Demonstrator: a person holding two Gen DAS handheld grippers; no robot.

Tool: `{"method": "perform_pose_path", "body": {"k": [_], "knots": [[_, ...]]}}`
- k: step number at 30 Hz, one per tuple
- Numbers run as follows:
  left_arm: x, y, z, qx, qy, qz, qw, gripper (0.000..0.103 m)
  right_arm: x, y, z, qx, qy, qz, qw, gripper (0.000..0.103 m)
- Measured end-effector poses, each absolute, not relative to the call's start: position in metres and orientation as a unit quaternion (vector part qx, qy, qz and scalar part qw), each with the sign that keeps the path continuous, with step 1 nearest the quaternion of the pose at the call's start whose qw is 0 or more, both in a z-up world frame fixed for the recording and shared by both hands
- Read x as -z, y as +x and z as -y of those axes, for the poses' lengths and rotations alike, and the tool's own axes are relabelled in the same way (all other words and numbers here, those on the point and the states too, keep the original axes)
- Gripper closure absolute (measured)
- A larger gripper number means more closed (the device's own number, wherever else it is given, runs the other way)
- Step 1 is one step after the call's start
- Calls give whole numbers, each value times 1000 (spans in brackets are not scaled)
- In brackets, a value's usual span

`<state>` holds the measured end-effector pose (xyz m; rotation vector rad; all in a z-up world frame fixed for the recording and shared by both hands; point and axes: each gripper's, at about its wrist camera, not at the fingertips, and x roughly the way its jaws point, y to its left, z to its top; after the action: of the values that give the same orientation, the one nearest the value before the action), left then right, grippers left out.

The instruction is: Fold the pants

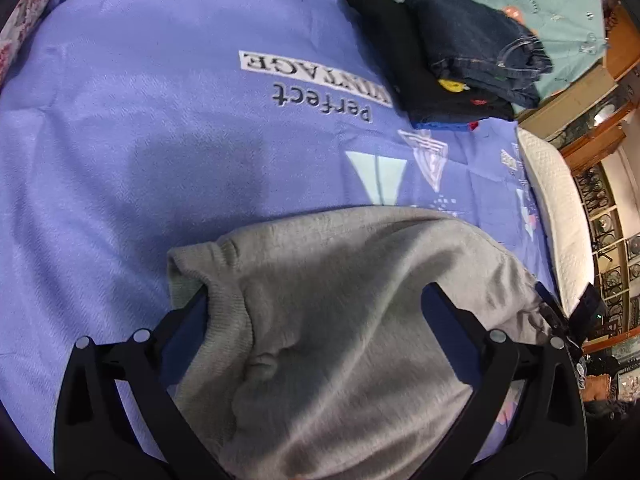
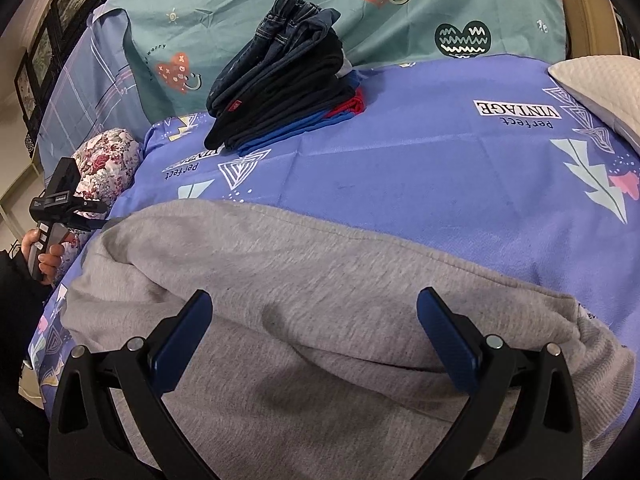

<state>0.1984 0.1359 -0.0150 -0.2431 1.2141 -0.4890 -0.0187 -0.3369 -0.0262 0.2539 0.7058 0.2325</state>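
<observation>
Grey sweatpants [image 1: 340, 320] lie on the purple bedsheet [image 1: 160, 140], partly folded, with a ribbed cuff at their near left. My left gripper [image 1: 316, 300] is open, its fingers spread over the grey fabric, the left finger at the cuff edge. In the right wrist view the same grey pants [image 2: 320, 300] spread across the sheet [image 2: 440, 160]. My right gripper [image 2: 314, 304] is open above them with nothing between its pads. The left gripper's body, held in a hand, shows at the left edge of the right wrist view [image 2: 56, 208].
A stack of folded dark jeans and black, blue and red garments [image 1: 448, 52] [image 2: 288, 88] sits at the back of the bed. A white pillow [image 1: 556, 216] [image 2: 600, 84] lies at the right edge, a floral pillow [image 2: 108, 160] at the left. A teal sheet [image 2: 360, 20] covers the far side.
</observation>
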Motion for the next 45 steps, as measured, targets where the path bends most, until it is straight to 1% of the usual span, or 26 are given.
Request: {"method": "perform_pose_path", "body": {"k": [5, 7, 9, 11, 14, 15, 16, 17, 18, 19, 20, 21, 22, 23, 24, 25, 26, 27, 28, 29, 30, 34, 36, 39, 42, 45], "knots": [[34, 215, -133, 175, -113, -593, 778, 2, 8, -29, 351, -117, 146, -334, 924, 1], [32, 216, -127, 169, -96, -596, 779, 2, -12, -42, 374, -98, 160, -313, 931, 1], [32, 218, -123, 172, -88, -595, 781, 2, -27, -54, 404, -51, 152, -301, 940, 1], [29, 218, -115, 187, -79, -583, 787, 5, -32, -61, 441, -7, 153, -314, 937, 1], [22, 215, -106, 194, -57, -562, 802, 22, -17, -57, 480, 3, 171, -379, 909, 1], [19, 214, -104, 200, -55, -556, 805, 36, -11, -55, 486, 11, 169, -398, 902, 1], [19, 213, -104, 208, -57, -556, 802, 61, -4, -52, 491, 15, 166, -419, 892, 1], [19, 213, -103, 209, -54, -557, 802, 68, 2, -51, 491, 14, 163, -433, 886, 1], [20, 212, -102, 207, -53, -557, 803, 69, 9, -48, 490, 5, 164, -451, 878, 1], [21, 211, -102, 202, -49, -557, 804, 60, 17, -46, 487, -8, 167, -465, 870, 1], [23, 211, -101, 193, -47, -559, 805, 48, 24, -44, 484, -17, 167, -480, 861, 1], [27, 212, -102, 185, -52, -562, 804, 23, 29, -41, 480, -15, 161, -494, 854, 1], [29, 211, -101, 181, -58, -561, 806, 26, 35, -38, 476, -16, 159, -506, 848, 3], [28, 208, -97, 174, -51, -551, 815, 31, 37, -37, 474, -24, 166, -507, 845, 9], [25, 206, -93, 173, -38, -543, 821, 54, 38, -37, 474, -42, 180, -505, 843, 42], [21, 204, -89, 175, -28, -538, 824, 77, 37, -36, 472, -56, 187, -505, 841, 63], [17, 202, -91, 174, -24, -532, 828, 85, 31, -37, 470, -54, 175, -497, 848, 63], [9, 199, -93, 169, -26, -523, 835, 93, 25, -37, 467, -59, 161, -487, 856, 72], [0, 196, -97, 165, -31, -509, 844, 93, 16, -38, 465, -63, 151, -477, 863, 76], [-12, 192, -103, 161, -39, -490, 856, 93, 9, -38, 466, -64, 146, -466, 870, 77], [-20, 188, -110, 160, -48, -476, 863, 93, -2, -37, 468, -60, 136, -453, 879, 91], [-51, 176, -127, 162, -73, -436, 882, 93, -46, -18, 476, -58, 117, -402, 906, 93], [-59, 170, -126, 150, -65, -424, 891, 93, -59, -5, 474, -60, 101, -392, 913, 93], [-73, 168, -138, 135, -90, -402, 901, 93, -79, 16, 472, -64, 77, -368, 924, 94], [-88, 173, -153, 113, -117, -374, 913, 93, -95, 39, 480, -64, 78, -350, 931, 95], [-77, 197, -160, 67, -123, -380, 914, 92, -94, 78, 491, -50, 89, -357, 929, 94]]}}
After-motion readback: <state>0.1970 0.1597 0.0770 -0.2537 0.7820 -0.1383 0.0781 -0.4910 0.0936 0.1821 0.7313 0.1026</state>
